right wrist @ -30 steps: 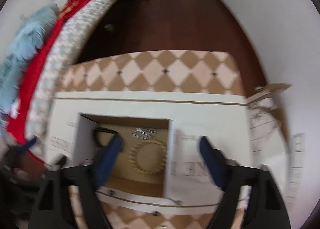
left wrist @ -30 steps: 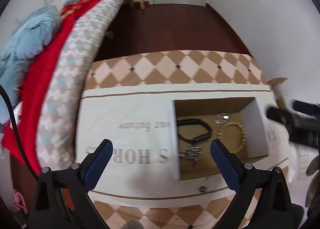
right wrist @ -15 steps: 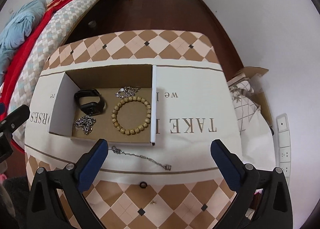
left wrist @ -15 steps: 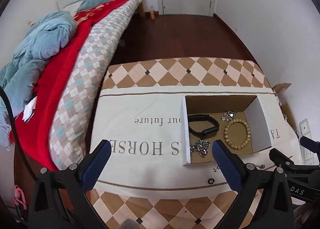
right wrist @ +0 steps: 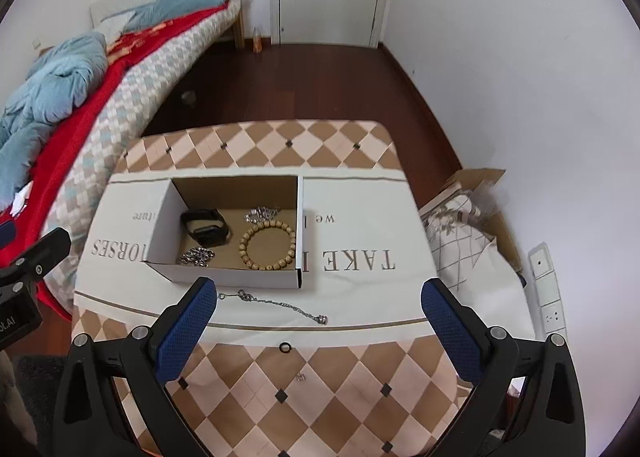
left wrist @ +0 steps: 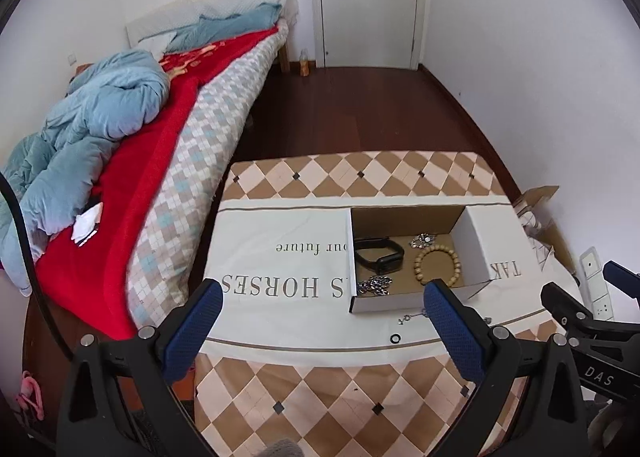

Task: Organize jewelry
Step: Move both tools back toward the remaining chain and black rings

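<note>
A white cardboard box (right wrist: 240, 279) (left wrist: 352, 249) stands on the table. Inside lie a black watch band (right wrist: 206, 231) (left wrist: 378, 255), a wooden bead bracelet (right wrist: 267, 244) (left wrist: 437, 267) and silver chains (right wrist: 196, 257) (left wrist: 374, 284). A thin silver chain (right wrist: 276, 303) lies on the cloth in front of the box. A small black ring (right wrist: 285, 347) (left wrist: 395, 338) and a tiny earring (right wrist: 301, 377) lie nearer. My right gripper (right wrist: 318, 333) is open and empty above the table's near edge. My left gripper (left wrist: 320, 327) is open and empty, left of the box.
The table wears a checked cloth (right wrist: 320, 397) with a white printed runner (left wrist: 280, 277). A bed with a red blanket (left wrist: 120, 177) stands close on the left. A paper bag (right wrist: 468, 225) and a wall outlet strip (right wrist: 550, 297) are at the right.
Both grippers have pulled back and up from the box, so the views widen to the whole table and room. Both stay open and empty. The jewelry has not moved.
</note>
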Motion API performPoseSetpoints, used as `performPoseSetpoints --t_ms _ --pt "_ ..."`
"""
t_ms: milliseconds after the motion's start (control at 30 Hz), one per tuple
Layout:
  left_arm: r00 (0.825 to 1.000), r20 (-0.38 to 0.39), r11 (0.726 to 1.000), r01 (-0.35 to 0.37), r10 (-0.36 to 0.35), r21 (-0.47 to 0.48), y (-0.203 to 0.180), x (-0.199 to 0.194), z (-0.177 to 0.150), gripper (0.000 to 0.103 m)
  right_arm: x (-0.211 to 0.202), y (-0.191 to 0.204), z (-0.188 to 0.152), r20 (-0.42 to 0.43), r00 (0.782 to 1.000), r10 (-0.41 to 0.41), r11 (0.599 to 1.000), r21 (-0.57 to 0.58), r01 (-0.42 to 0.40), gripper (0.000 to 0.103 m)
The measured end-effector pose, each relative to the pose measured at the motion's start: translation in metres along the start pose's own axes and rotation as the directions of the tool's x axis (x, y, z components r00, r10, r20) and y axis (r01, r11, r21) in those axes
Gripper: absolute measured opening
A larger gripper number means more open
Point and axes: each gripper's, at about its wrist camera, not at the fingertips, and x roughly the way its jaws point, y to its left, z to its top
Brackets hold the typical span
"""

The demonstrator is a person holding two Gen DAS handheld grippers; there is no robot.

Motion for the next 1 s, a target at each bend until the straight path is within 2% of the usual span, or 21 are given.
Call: performPoseSetpoints --t_ms 300,500,633,733,800,833,867,1000 --pt "0.998 0.054 1.0 0.024 -0.023 -0.019 0.001 -0.049 -0.008 0.103 -0.06 -0.008 -0.005 0.105 0.994 0.004 1.0 0.018 -0.006 0.103" --pt "0.996 0.083 0.998 -0.014 0.019 -0.061 0.008 -0.063 -0.013 0.103 -0.077 -0.013 -0.012 0.117 0.992 0.035 0.999 0.032 -0.039 0.103" --pt "0.989 0.089 0.991 -0.113 0.119 -0.071 0.01 -0.044 -0.024 0.103 -0.053 -0.022 -0.025 0.068 0.997 0.042 0.997 0.062 -0.046 0.103" --pt "0.985 0.009 0.985 -0.17 0.17 -0.044 0.011 -0.007 -0.04 0.103 -0.012 -0.031 -0.041 -0.004 0.998 0.062 0.993 0.102 -0.061 0.103" --pt "0.98 -0.049 0.98 -0.194 0.192 -0.032 0.012 0.019 -0.051 0.103 0.02 -0.035 -0.052 -0.057 0.995 0.084 0.991 0.113 -0.077 0.09" --pt "0.976 -0.086 0.979 -0.201 0.198 -0.027 0.013 0.033 -0.058 0.103 0.042 -0.038 -0.059 -0.1 0.991 0.092 0.989 0.122 -0.08 0.071" --pt "0.973 -0.111 0.978 -0.208 0.204 -0.023 0.014 0.045 -0.063 0.103 0.059 -0.04 -0.063 -0.132 0.986 0.102 0.987 0.133 -0.085 0.062" --pt "0.958 -0.183 0.974 -0.225 0.22 -0.007 0.015 0.081 -0.076 0.103 0.107 -0.051 -0.078 -0.174 0.977 0.12 0.981 0.17 -0.091 0.062"
